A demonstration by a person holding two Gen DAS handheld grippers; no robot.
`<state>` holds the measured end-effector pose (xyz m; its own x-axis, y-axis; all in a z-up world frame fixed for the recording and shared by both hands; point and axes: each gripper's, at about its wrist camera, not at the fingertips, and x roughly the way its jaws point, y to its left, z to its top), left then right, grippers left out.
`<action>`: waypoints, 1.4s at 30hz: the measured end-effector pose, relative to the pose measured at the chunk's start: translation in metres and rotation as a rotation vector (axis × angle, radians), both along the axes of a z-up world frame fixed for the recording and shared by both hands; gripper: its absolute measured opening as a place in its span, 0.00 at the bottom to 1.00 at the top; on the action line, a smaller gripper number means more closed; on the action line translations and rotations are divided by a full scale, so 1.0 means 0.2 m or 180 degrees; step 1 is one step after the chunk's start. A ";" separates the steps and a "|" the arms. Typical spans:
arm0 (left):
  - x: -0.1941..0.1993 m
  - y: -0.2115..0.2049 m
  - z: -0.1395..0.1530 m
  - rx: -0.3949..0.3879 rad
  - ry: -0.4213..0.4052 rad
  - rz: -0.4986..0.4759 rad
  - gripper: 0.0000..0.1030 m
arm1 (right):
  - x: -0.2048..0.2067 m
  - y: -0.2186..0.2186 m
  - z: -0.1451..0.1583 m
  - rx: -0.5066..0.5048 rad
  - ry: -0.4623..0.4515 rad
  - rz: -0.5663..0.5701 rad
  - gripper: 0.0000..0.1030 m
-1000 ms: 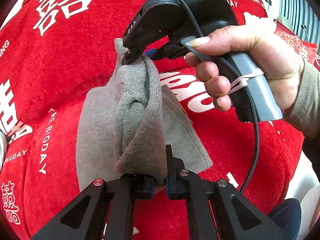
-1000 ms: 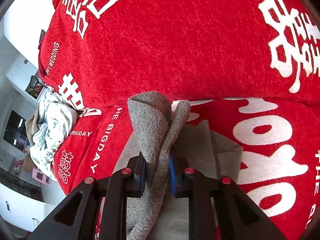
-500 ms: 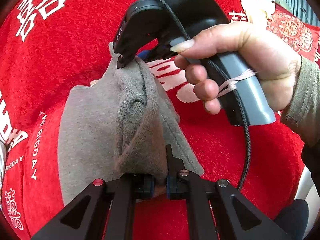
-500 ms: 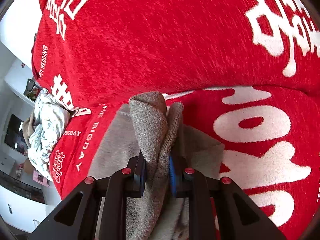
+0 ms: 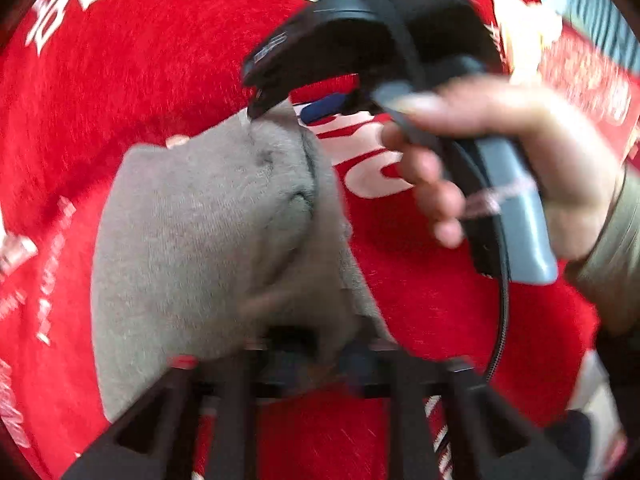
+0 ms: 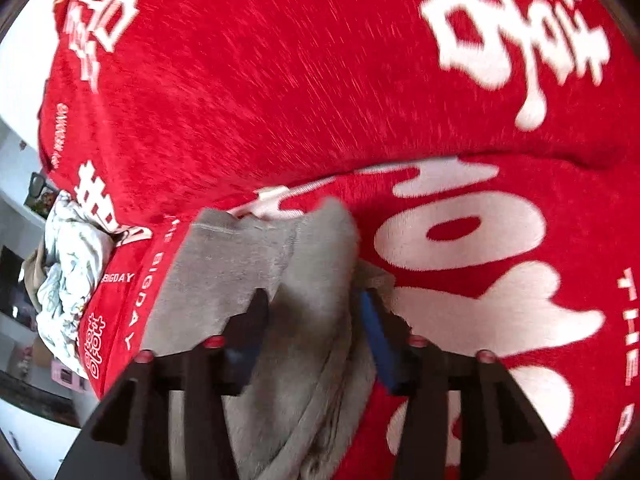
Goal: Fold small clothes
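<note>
Red blanket (image 6: 280,80) bears grey garment (image 6: 312,264), seemingly loose between both just-opening hand-held grippers.

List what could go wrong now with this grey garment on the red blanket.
1. Both jaws have just been opening, and the grey garment is between the right gripper fingers; pulling away could drag the fold open.
2. The left gripper is blurred, with cloth bunched at its tips; a snag could shift the garment on the red blanket.
</note>
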<state>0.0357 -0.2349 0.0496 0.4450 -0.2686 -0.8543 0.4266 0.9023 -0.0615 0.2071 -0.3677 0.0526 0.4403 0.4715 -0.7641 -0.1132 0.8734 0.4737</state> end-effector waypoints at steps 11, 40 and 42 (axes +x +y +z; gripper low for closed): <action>0.02 0.44 0.21 -0.0948 -0.0070 0.0417 0.95 | -0.25 0.11 0.17 0.0376 -0.0143 0.0321 0.72; 0.06 0.86 -0.04 -0.0062 -0.0011 0.0922 0.95 | -0.95 0.10 0.00 -0.0283 -0.0091 -0.0289 0.75; 0.05 0.84 0.00 -0.0019 -0.0110 0.0860 0.95 | -0.96 0.03 0.06 -0.0316 -0.0199 -0.0392 0.80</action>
<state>0.0465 -0.0667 0.0494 0.5301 -0.1411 -0.8361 0.1723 0.9834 -0.0567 0.0144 -0.3614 0.0645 0.5381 0.3345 -0.7736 -0.0290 0.9247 0.3797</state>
